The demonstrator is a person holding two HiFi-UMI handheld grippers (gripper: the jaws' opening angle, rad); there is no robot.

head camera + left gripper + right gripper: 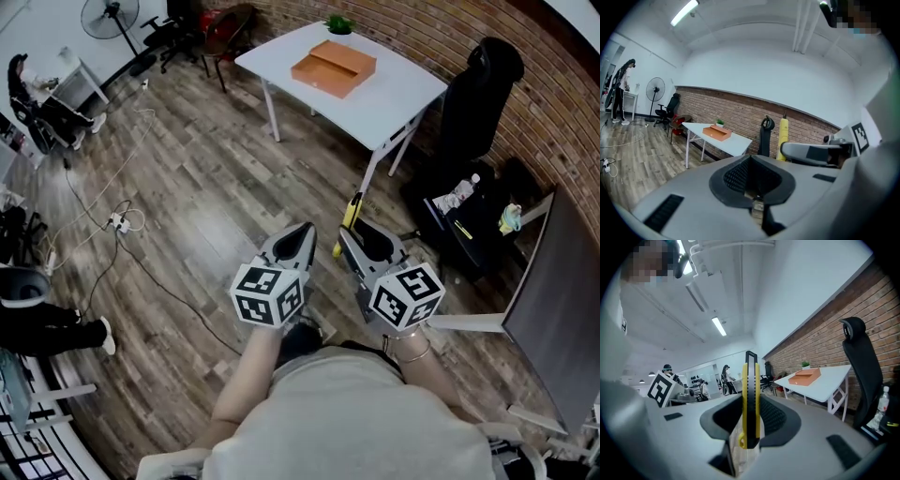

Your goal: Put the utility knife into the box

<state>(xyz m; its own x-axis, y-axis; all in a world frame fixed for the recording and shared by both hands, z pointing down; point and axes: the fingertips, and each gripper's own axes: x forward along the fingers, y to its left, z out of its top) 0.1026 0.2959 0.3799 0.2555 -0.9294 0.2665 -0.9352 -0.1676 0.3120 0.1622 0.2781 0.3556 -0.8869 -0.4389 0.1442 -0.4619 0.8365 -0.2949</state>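
Observation:
A yellow and black utility knife [751,399] stands upright between the jaws of my right gripper [751,430], which is shut on it. In the head view the utility knife [352,214] sticks out forward from the right gripper [349,236], held above the wooden floor. My left gripper [302,236] is beside it, jaws together with nothing in them. The open orange box [333,67] lies on a white table [394,103] some way ahead; the box [805,377] also shows in the right gripper view. From the left gripper [757,201] the box [717,133] and the knife [783,136] are visible too.
A black office chair [478,89] stands right of the table by the brick wall. A black bag with a water bottle [459,202] sits below it. A small plant [339,25] is on the table's far edge. Cables [122,222] lie on the floor at left.

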